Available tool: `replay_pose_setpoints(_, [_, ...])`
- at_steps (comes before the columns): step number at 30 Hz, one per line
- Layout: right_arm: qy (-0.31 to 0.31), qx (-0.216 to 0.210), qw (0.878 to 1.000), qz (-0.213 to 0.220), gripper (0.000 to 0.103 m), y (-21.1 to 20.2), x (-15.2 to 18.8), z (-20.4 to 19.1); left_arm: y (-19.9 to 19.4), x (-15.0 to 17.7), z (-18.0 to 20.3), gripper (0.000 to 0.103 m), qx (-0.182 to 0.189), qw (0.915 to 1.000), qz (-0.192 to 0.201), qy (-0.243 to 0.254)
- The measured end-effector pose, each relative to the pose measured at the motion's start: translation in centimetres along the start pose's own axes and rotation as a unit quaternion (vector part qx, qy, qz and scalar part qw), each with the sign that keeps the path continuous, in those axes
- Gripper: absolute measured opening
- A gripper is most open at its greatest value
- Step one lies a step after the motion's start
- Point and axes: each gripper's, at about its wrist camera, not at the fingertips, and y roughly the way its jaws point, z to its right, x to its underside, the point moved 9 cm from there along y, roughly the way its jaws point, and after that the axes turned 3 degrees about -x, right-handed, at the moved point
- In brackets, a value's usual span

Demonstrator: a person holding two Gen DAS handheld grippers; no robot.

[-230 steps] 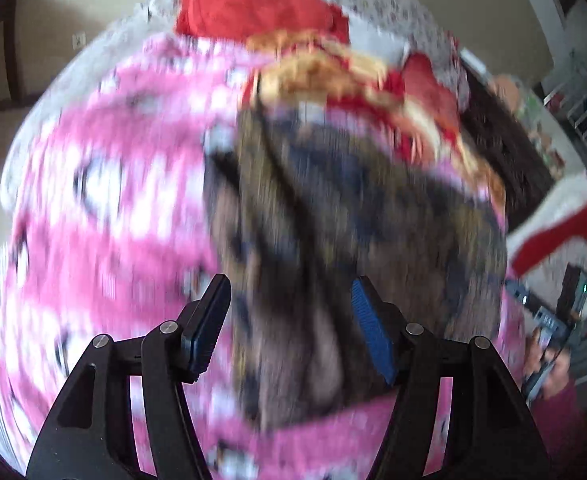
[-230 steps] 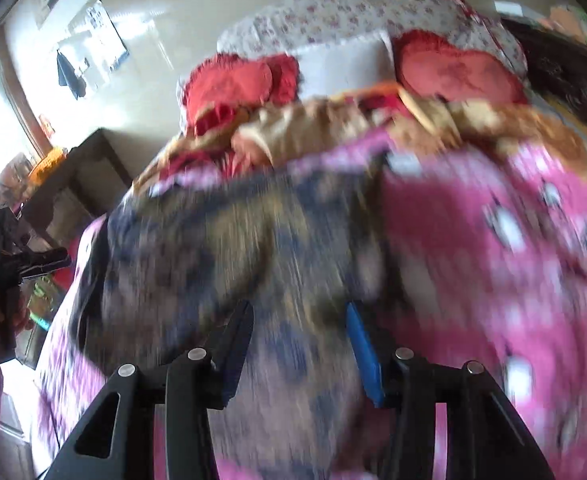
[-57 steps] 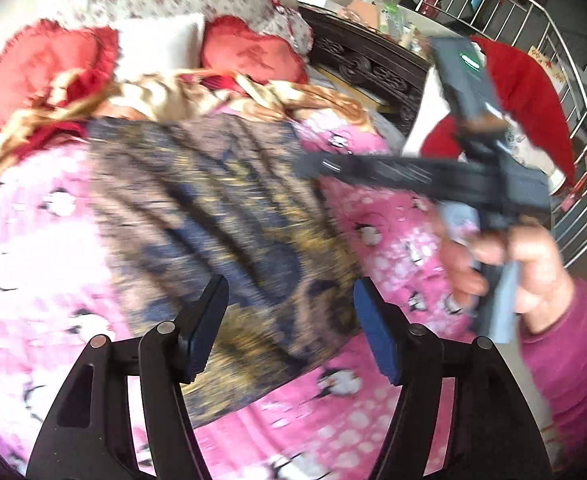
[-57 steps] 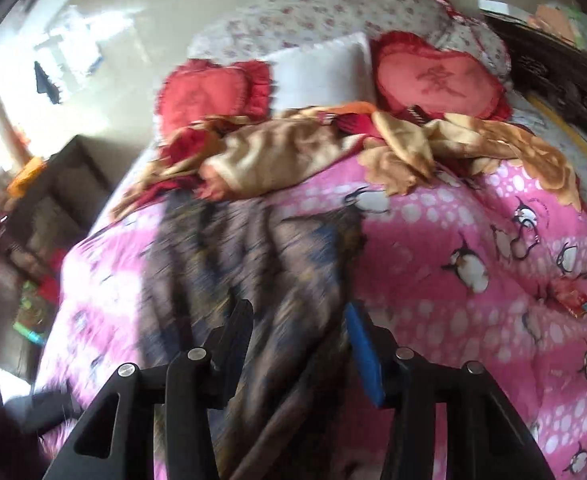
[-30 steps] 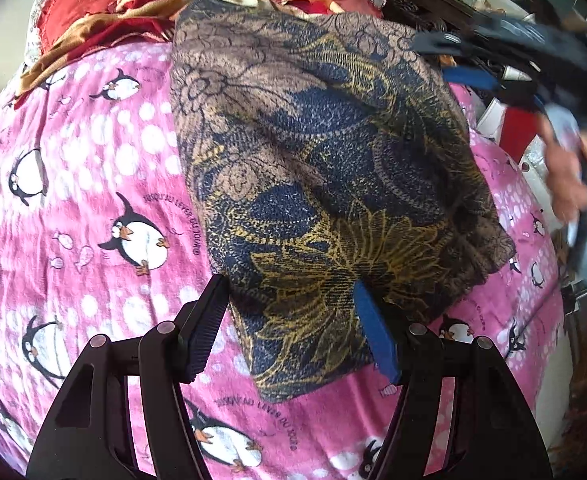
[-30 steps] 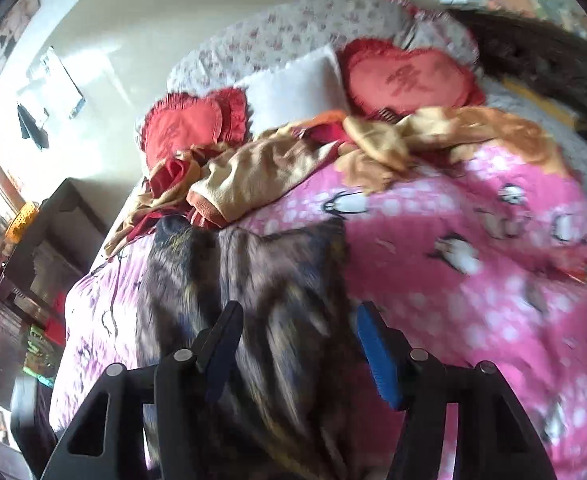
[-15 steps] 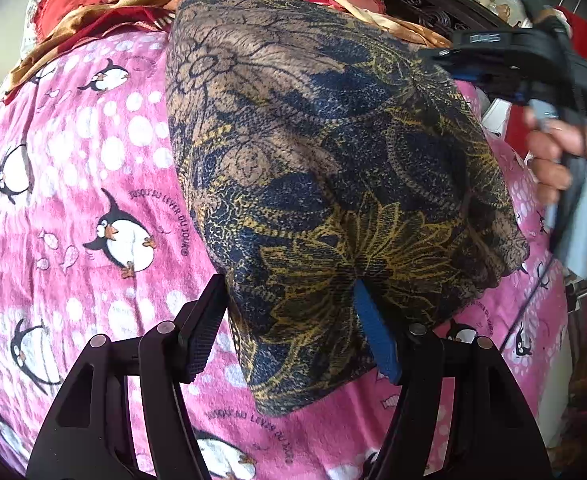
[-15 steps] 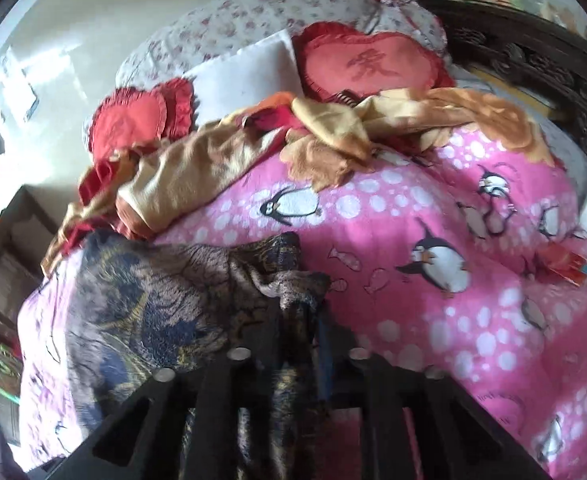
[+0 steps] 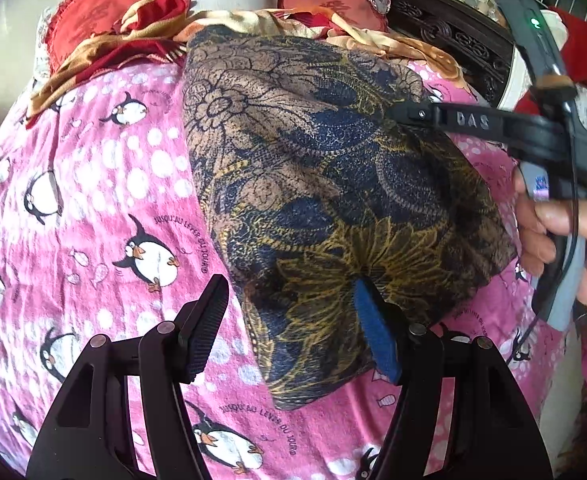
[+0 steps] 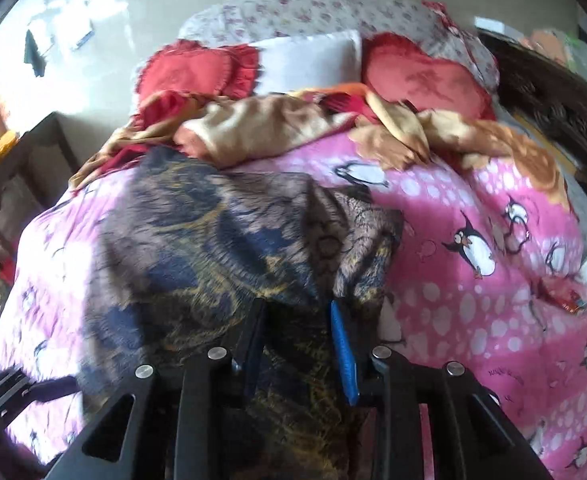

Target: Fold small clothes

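Note:
A dark blue, brown and gold floral garment (image 9: 325, 184) lies spread on the pink penguin blanket (image 9: 93, 200). My left gripper (image 9: 291, 304) is open just above the garment's near edge, holding nothing. My right gripper (image 10: 297, 320) sits over the garment (image 10: 197, 248) in the right wrist view, its jaws partly closed with cloth between them, at the garment's right side. It also shows in the left wrist view (image 9: 401, 114), reaching in from the right with its tip on the cloth.
Red heart cushions (image 10: 425, 76) and a white pillow (image 10: 309, 60) lie at the bed's head. A crumpled tan and red cloth (image 10: 261, 128) lies beyond the garment. A dark carved wooden frame (image 9: 453, 40) runs along the right side.
My right gripper was shut on a bunched fold of the garment half a second ago; its jaws have now parted somewhat and the cloth has dropped flatter. The left gripper has barely moved.

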Motion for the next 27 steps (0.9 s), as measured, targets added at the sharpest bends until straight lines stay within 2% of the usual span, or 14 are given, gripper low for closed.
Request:
replay_pose_setpoints(5, [0.010, -0.005, 1.000, 0.000, 0.031, -1.5, -0.5, -0.2, -0.5, -0.6, -0.2, 0.065, -0.003, 1.0000, 0.008, 0.001])
replay_pose_setpoints(11, [0.009, -0.011, 1.000, 0.004, 0.033, -4.2, 0.7, 0.0, -0.1, -1.0, -0.3, 0.065, -0.007, 0.9999, 0.012, -0.003])
replay_pose_setpoints(13, [0.011, -0.014, 1.000, 0.000, 0.033, -4.2, 1.3, 0.1, 0.0, -1.0, -0.2, 0.065, -0.006, 0.9999, 0.011, -0.006])
replay_pose_setpoints(17, [0.011, 0.009, 1.000, -0.026, 0.034, -2.3, 4.1, 1.0, -0.1, -1.1, -0.1, 0.065, -0.005, 0.9999, 0.010, -0.005])
replay_pose_setpoints(19, [0.019, 0.004, 0.999, -0.030, 0.041, -1.7, 4.9, 1.5, -0.1, -1.3, -0.1, 0.065, -0.001, 0.9999, 0.009, -0.008])
replay_pose_setpoints(24, [0.043, -0.012, 0.999, -0.014, 0.045, -3.3, 4.3, 2.2, 0.0, -2.4, -0.8, 0.065, 0.028, 0.9986, 0.018, -0.043])
replay_pose_setpoints(27, [0.043, -0.018, 0.999, 0.015, 0.045, -4.5, 3.1, 1.9, 0.4, -3.6, -1.1, 0.065, 0.036, 0.9975, 0.019, -0.059])
